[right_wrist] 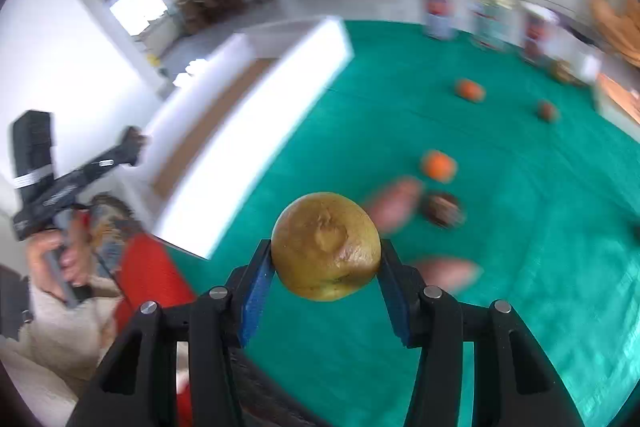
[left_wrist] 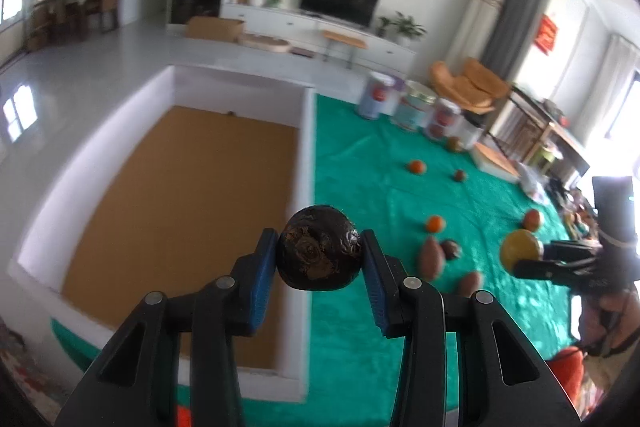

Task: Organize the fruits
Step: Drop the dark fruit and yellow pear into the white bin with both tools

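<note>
Green cloth (left_wrist: 400, 327) covers the bench; white tray (left_wrist: 306, 155), cork bottom, fills the left of frame and looks like the drop spot. Loose fruit lies center-right. My left claw (left_wrist: 320, 255) is clamped on a dark round fruit (left_wrist: 318, 247), lower center, right at the tray wall. My right claw (right_wrist: 326, 259) grips a yellow-brown fruit (right_wrist: 326, 245) — both lifted clear for carrying.

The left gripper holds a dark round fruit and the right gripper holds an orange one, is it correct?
Not quite. The left gripper does hold the dark round fruit, but the fruit in the right gripper is yellow-green, not orange, as the right wrist view shows.
</note>
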Demonstrator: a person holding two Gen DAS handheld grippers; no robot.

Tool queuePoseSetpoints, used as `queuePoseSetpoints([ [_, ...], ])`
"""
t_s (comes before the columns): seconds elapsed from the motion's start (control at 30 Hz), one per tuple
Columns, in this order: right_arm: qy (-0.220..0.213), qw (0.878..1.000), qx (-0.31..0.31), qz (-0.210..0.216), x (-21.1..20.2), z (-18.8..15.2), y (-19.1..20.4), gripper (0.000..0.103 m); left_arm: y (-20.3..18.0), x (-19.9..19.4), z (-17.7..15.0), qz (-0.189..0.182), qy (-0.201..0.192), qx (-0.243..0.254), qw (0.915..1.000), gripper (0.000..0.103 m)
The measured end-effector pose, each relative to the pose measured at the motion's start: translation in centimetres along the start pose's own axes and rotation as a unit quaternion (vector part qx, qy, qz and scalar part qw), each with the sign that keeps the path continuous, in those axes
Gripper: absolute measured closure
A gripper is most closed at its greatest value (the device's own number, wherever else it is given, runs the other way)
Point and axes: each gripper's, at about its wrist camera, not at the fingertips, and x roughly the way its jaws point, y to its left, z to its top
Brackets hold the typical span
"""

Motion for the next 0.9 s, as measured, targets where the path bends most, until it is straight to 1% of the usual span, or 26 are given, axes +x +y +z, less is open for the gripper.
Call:
queuePoseSetpoints([
  [0.03,0.002,1.0,-0.013,0.021,1.7,1.4,2.3,0.052,1.7,0.4,0.2,0.025,0.006,-0.014,0.9996,0.061],
  [0.1,0.013,0.998,-0.04,0.05,4.9,3.3,6.6,0.052,4.5,1.5,0.3,0.078,0.024,-0.035,0.996,0.061],
  [0.17,0.031,0.996,-0.057,0.066,8.4,4.6,10.0,0.052,6.7,2.8,-0.2,0.114,0.046,-0.053,0.991,0.061],
  [0.23,0.052,0.994,-0.07,0.06,11.9,5.1,12.4,0.052,8.1,3.9,-0.9,0.128,0.064,-0.066,0.9875,0.061],
  [0.33,0.072,0.994,-0.071,0.029,15.9,4.9,14.4,0.052,9.4,4.9,-1.8,0.141,0.076,-0.079,0.9839,0.061],
  [0.4,0.07,0.995,-0.069,0.023,17.1,4.8,15.2,0.051,9.7,5.1,-2.1,0.148,0.076,-0.08,0.9828,0.06],
  [0.43,0.06,0.996,-0.067,0.021,17.2,5.1,15.4,0.051,9.8,5.2,-2.2,0.153,0.075,-0.079,0.9822,0.06],
  [0.47,0.053,0.996,-0.06,0.026,16.9,5.4,15.5,0.046,9.9,5.1,-2.2,0.159,0.073,-0.079,0.9814,0.055],
  [0.5,0.044,0.997,-0.048,0.036,16.2,5.7,15.4,0.044,9.7,5.0,-2.2,0.167,0.071,-0.077,0.9805,0.05],
  [0.53,0.032,0.998,-0.039,0.045,15.3,5.9,15.2,0.042,9.3,5.1,-1.9,0.173,0.067,-0.075,0.9797,0.037],
  [0.57,0.017,0.998,-0.034,0.051,14.2,5.9,14.9,0.041,9.0,4.8,-1.8,0.177,0.058,-0.073,0.9797,0.032],
  [0.6,0.003,0.998,-0.032,0.049,12.8,5.9,14.4,0.039,8.5,4.5,-1.5,0.179,0.05,-0.069,0.9802,0.032],
  [0.63,-0.01,0.999,-0.031,0.041,11.4,5.9,12.8,0.037,7.9,4.2,-1.2,0.176,0.04,-0.06,0.9816,0.032],
  [0.67,-0.024,0.999,-0.032,0.03,10.0,5.4,11.8,0.032,7.2,4.0,-1.0,0.169,0.027,-0.051,0.9838,0.032],
  [0.7,-0.039,0.999,-0.034,0.014,8.5,4.5,10.5,0.028,6.3,3.7,-0.6,0.164,0.015,-0.042,0.9855,0.03],
  [0.73,-0.053,0.998,-0.035,-0.01,7.2,3.3,9.2,0.026,5.1,3.5,-0.4,0.159,-0.001,-0.028,0.9869,0.025],
  [0.77,-0.066,0.997,-0.035,-0.038,5.9,1.6,7.5,0.023,3.7,3.4,-0.4,0.153,-0.018,-0.014,0.988,0.021],
  [0.8,-0.077,0.994,-0.03,-0.068,4.8,-0.3,5.5,0.022,2.6,3.3,-0.3,0.14,-0.031,-0.004,0.9896,0.02],
  [0.87,-0.091,0.987,-0.006,-0.132,2.9,-4.2,1.2,0.022,0.5,3.9,-0.3,0.105,-0.042,0.014,0.9935,0.019],
  [0.9,-0.096,0.981,0.008,-0.168,1.9,-6.3,-1.1,0.022,-0.4,4.7,-0.1,0.103,-0.038,0.024,0.9937,0.018],
])
